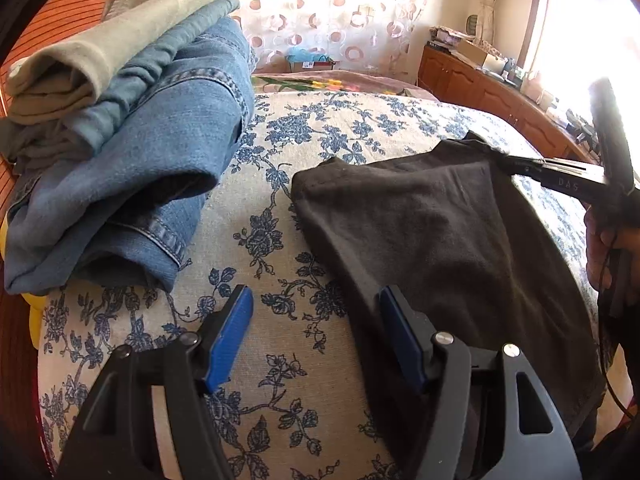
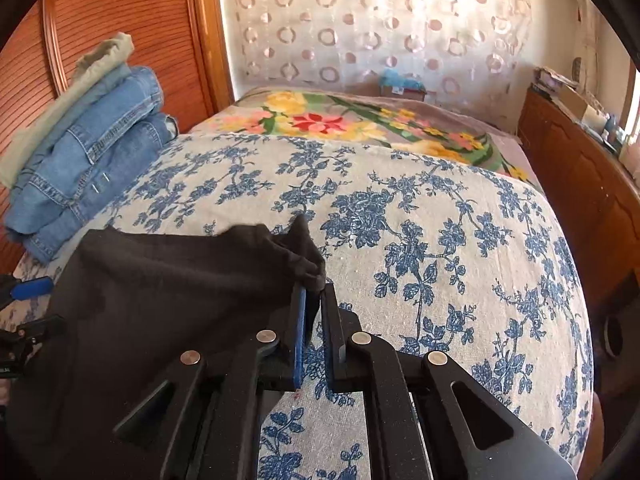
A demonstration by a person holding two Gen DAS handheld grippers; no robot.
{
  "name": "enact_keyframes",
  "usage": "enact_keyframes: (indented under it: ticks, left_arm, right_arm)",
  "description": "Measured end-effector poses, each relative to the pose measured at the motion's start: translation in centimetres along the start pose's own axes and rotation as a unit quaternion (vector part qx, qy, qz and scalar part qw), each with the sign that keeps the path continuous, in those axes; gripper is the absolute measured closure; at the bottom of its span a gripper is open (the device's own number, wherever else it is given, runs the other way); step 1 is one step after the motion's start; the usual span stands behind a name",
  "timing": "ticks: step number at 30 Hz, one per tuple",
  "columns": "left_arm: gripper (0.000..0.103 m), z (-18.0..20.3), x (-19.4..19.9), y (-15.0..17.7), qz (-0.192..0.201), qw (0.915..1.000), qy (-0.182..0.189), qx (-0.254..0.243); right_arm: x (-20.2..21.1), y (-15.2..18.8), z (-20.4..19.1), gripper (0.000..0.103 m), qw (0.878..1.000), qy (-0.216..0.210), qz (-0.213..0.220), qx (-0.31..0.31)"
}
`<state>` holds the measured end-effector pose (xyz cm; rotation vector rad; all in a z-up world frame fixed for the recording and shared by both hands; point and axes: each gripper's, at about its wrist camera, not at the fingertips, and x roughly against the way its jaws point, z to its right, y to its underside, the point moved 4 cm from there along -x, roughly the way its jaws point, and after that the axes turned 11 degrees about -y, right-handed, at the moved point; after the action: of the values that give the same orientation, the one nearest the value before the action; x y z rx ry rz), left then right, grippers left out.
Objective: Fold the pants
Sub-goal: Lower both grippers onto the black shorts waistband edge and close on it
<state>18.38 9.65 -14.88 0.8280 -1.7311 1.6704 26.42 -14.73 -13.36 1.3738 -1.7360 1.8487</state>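
Black pants (image 1: 436, 232) lie partly folded on the blue-flowered bedspread (image 1: 280, 168). My left gripper (image 1: 316, 300) is open, its blue pads spread wide; the right pad (image 1: 400, 336) rests at the near left edge of the pants, the left pad over bare bedspread. My right gripper (image 2: 314, 292) is shut on a bunched corner of the black pants (image 2: 168, 280) and holds it slightly raised. In the left wrist view the right gripper (image 1: 516, 166) pinches the far right corner.
A stack of folded jeans (image 1: 132, 152) with olive pants (image 1: 104, 40) on top sits at the left by the wooden headboard (image 2: 132, 20). A bright flowered blanket (image 2: 340, 120) lies beyond. A wooden cabinet (image 2: 580, 184) runs along the right.
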Motion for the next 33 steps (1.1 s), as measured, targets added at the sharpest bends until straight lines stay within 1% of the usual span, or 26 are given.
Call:
enact_keyframes:
  ticks: [2,4,9,14,17,20,22,24,28,33]
  left_arm:
    - [0.037,0.0,0.3,-0.1,0.002,1.0,0.001,0.004]
    - [0.037,0.0,0.8,-0.1,0.007,0.9999,0.005,0.008]
    - [0.037,0.3,2.2,-0.2,0.019,0.9998,0.007,0.004]
    - [0.037,1.3,3.7,0.1,0.029,0.9995,0.012,-0.006]
    - [0.037,2.0,4.6,0.5,0.034,0.9992,0.015,-0.013]
    - [0.037,2.4,5.4,0.9,0.039,0.9989,0.018,-0.018]
    - [0.037,2.7,6.1,1.4,0.042,0.9987,0.019,-0.022]
    - [0.037,3.0,6.6,1.8,0.044,0.9985,0.019,-0.025]
    - [0.037,3.3,7.5,3.2,0.045,0.9983,0.02,-0.03]
    - [0.037,3.7,8.0,5.4,0.033,0.9988,0.02,-0.03]
  right_arm:
    - [0.4,0.1,-0.1,0.089,1.0,-0.007,0.0,0.0]
    - [1.4,0.3,-0.3,0.084,1.0,-0.012,0.01,0.0]
    - [4.0,1.0,-1.5,0.083,0.999,-0.025,0.034,0.008]
    - [6.1,2.5,-3.1,0.083,0.998,-0.031,0.044,0.014]
    - [7.4,3.6,-4.0,0.08,0.998,-0.033,0.051,0.014]
    - [8.7,4.8,-4.8,0.073,0.998,-0.033,0.057,0.014]
    - [9.4,5.4,-5.3,0.064,0.998,-0.032,0.06,0.015]
    - [10.1,6.2,-5.6,0.061,0.997,-0.032,0.063,0.015]
    - [11.3,7.8,-6.2,0.061,0.997,-0.036,0.061,0.012]
    - [12.2,10.1,-7.4,0.061,0.997,-0.049,0.051,0.012]
